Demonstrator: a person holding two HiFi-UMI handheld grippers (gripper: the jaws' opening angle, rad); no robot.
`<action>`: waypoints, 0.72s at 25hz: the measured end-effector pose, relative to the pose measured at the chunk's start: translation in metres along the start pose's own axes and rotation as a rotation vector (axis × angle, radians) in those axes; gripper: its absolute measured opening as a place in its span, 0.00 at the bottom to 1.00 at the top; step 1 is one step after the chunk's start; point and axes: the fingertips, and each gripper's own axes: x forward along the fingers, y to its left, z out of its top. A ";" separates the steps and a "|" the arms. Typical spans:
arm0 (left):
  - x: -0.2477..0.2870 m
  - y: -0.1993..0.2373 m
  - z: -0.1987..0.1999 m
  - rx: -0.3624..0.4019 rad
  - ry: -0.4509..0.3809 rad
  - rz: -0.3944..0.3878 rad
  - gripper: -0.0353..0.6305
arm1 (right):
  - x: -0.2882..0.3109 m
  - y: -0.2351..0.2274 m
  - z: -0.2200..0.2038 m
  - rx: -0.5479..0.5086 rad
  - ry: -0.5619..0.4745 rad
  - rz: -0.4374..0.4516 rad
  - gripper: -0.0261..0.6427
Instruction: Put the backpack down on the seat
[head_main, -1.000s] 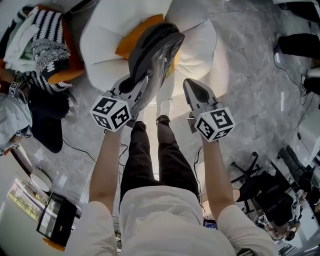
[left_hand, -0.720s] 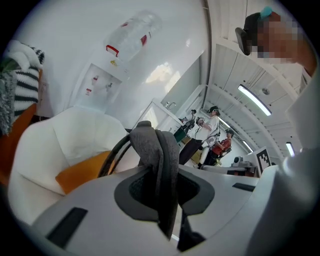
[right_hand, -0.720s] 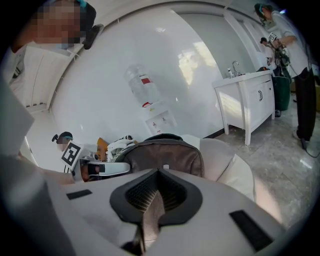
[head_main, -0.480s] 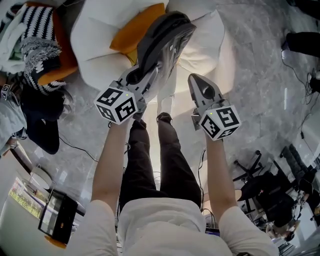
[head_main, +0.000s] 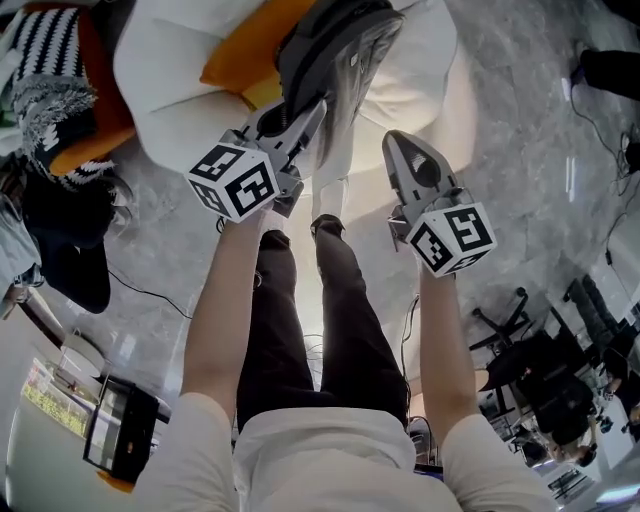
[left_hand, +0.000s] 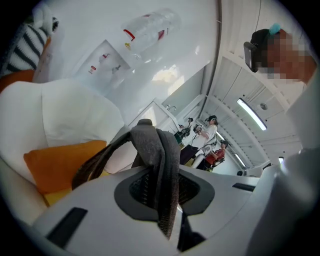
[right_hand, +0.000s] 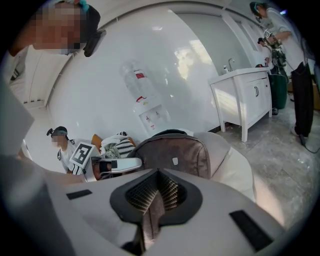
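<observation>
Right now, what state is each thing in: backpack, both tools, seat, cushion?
backpack, upright, hanging by its top strap over the seat.
left tool, shut on the top strap.
right tool, shut on a thin strap, clear of the backpack's body.
seat, cushion on it; contact with the backpack not visible.
cushion, lying on the seat.

In the head view the backpack (head_main: 335, 45) and the white seat (head_main: 165, 70) run off the top edge. The backpack hides part of the orange cushion (head_main: 245, 55). In the left gripper view only its strap (left_hand: 162, 165) shows. The people (left_hand: 207, 131) far off are too small to tell.
</observation>
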 end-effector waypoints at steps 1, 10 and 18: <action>0.003 0.002 -0.002 -0.002 -0.002 -0.004 0.16 | 0.000 -0.001 -0.003 0.001 -0.003 -0.002 0.07; 0.028 0.014 -0.019 -0.025 -0.019 -0.037 0.16 | 0.007 -0.008 -0.028 0.010 0.005 -0.007 0.07; 0.026 0.048 -0.024 -0.134 -0.052 -0.091 0.16 | 0.025 -0.005 -0.041 0.006 0.021 -0.005 0.07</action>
